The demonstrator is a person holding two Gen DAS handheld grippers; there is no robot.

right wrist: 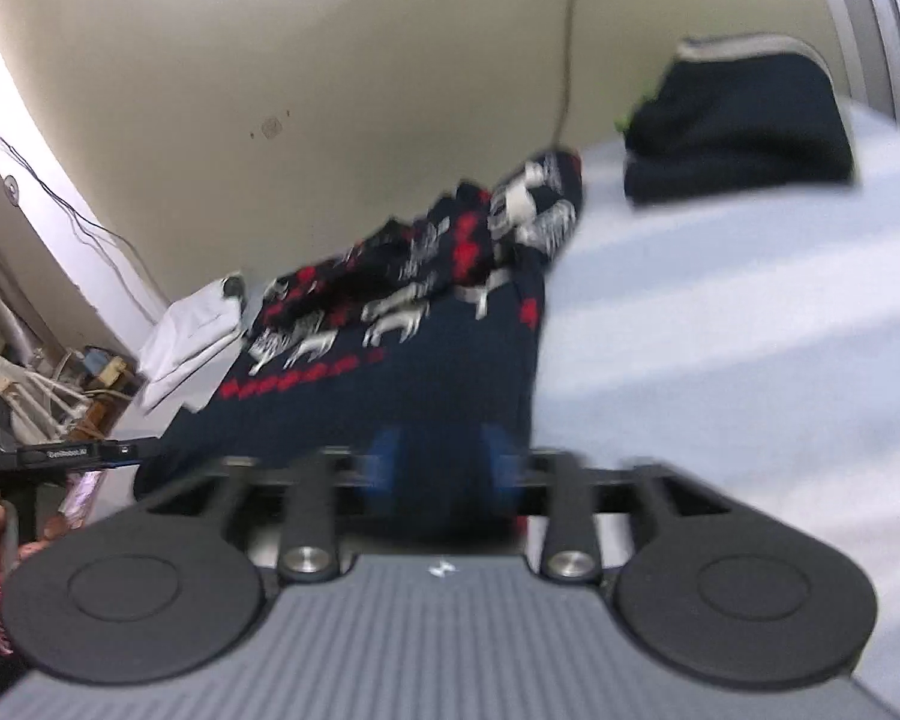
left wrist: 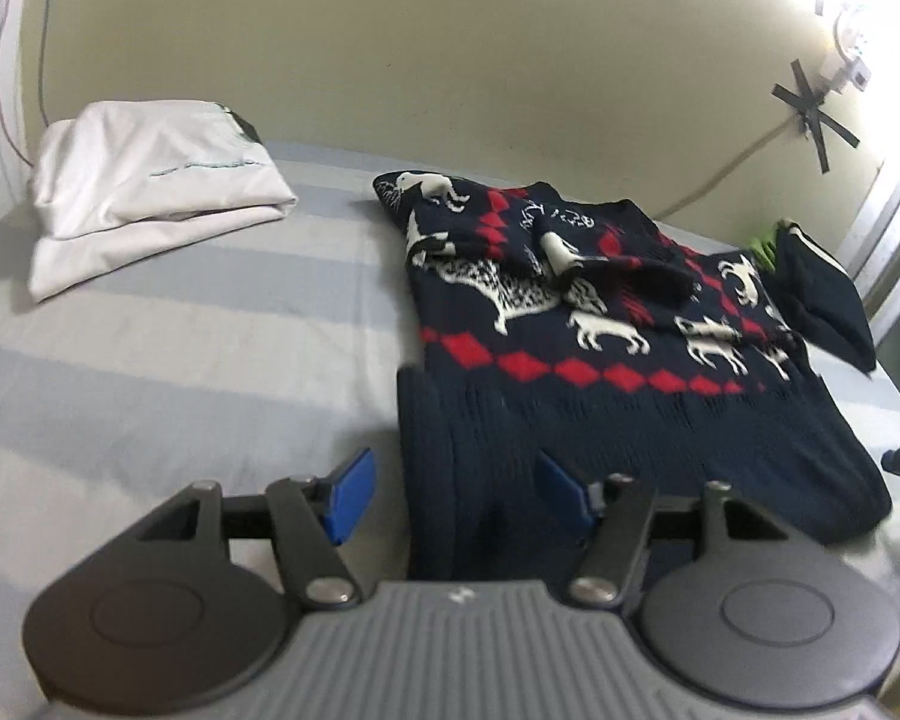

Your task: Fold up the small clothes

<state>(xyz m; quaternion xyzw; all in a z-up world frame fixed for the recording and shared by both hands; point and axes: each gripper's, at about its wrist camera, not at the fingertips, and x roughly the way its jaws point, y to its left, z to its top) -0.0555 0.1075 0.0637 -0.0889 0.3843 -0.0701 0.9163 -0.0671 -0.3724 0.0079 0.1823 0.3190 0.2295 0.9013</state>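
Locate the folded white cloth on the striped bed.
In the left wrist view, the folded white cloth lies far left by the wall, left of the navy patterned sweater.

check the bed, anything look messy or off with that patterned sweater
The navy patterned sweater is only partly tidy: its near hem lies flat on the striped bed, but the sleeves are bunched in a rumpled heap across the chest. The folded white garment and folded dark garment look neat.
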